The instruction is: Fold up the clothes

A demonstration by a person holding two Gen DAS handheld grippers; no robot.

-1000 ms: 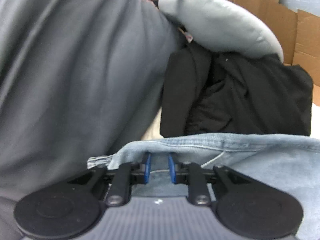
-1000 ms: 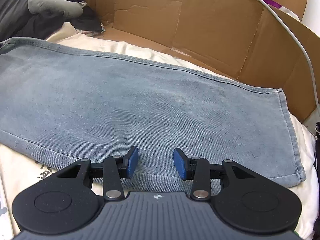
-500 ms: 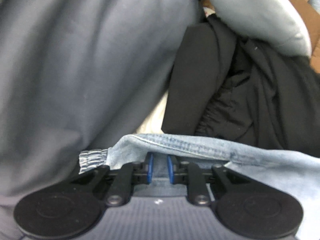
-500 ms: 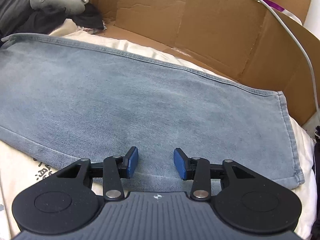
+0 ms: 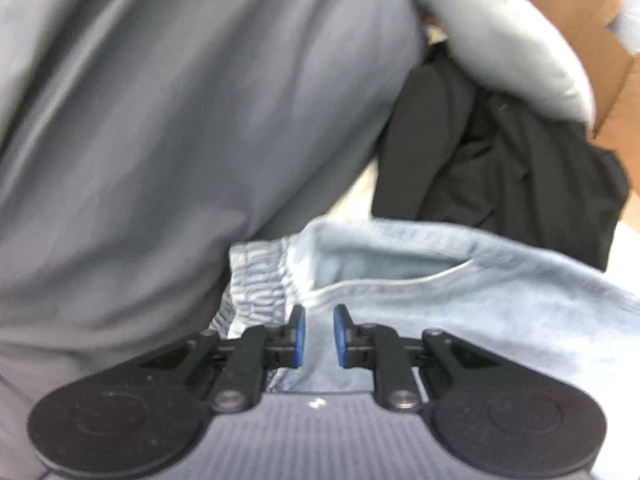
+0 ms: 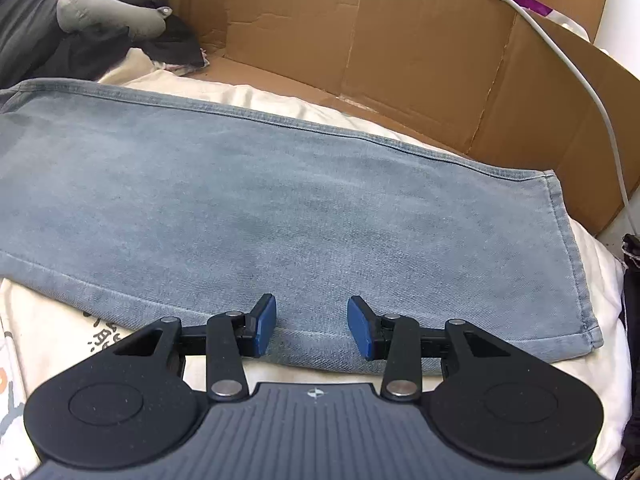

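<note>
Light blue jeans [image 6: 280,208] lie flat, legs together, across a cream bedsheet [image 6: 280,96], with the hem [image 6: 568,260] at the right. In the left wrist view my left gripper [image 5: 319,336] is shut on a fold of the jeans [image 5: 480,292] at the waist. The gathered elastic waistband [image 5: 260,276] bunches just left of the blue pads. My right gripper [image 6: 312,330] hovers open over the near edge of the leg, close to the hem end, with nothing pinched between its pads.
A large grey cloth mass [image 5: 160,140] fills the left of the left wrist view. A grey neck pillow [image 5: 512,52] rests on black garments [image 5: 500,168] beyond the waist. Cardboard walls [image 6: 400,60] line the far side, with a white cable [image 6: 580,80] draped over them.
The left gripper has drawn the waist fold up and towards me, exposing more of the elastic waistband, and its pads have narrowed slightly. The right gripper has stayed put.
</note>
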